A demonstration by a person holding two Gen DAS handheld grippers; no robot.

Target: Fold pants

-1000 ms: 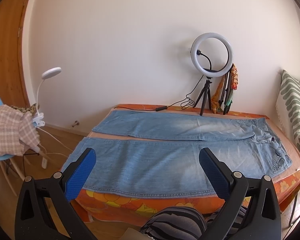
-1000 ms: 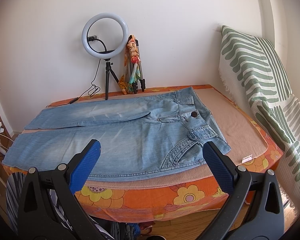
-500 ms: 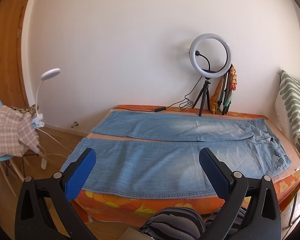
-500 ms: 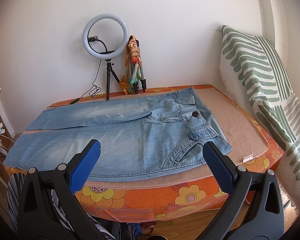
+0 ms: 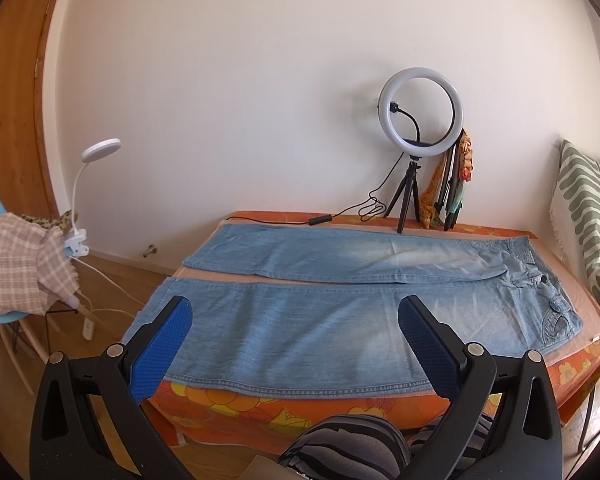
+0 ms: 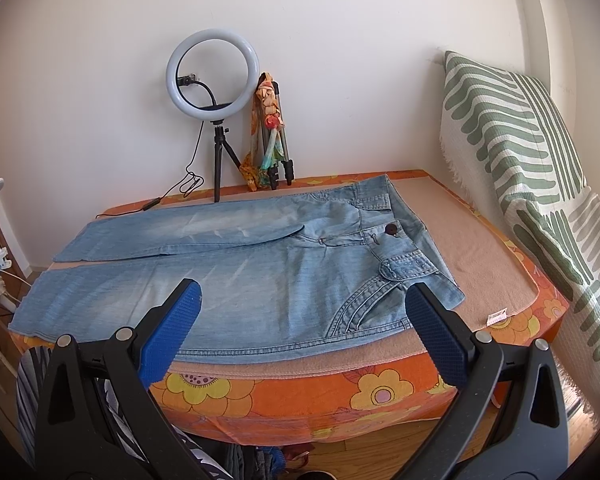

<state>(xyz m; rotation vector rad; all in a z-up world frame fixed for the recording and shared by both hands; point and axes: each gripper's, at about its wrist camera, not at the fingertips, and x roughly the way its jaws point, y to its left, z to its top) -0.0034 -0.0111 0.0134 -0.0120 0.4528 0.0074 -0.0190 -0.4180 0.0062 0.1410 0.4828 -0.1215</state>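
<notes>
Nothing has moved: pants (image 5: 340, 320) flat, both hand-held grippers spread wide.

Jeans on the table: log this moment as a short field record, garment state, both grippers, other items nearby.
garment: light blue jeans, spread flat, unfolded, legs apart
waistband: toward the striped cushion
surface: orange floral table cover under a beige mat
left gripper: open, empty, short of the near leg
right gripper: open, empty, short of the hip pocket side
at the wall: ring light on tripod
fold progress: not started
</notes>
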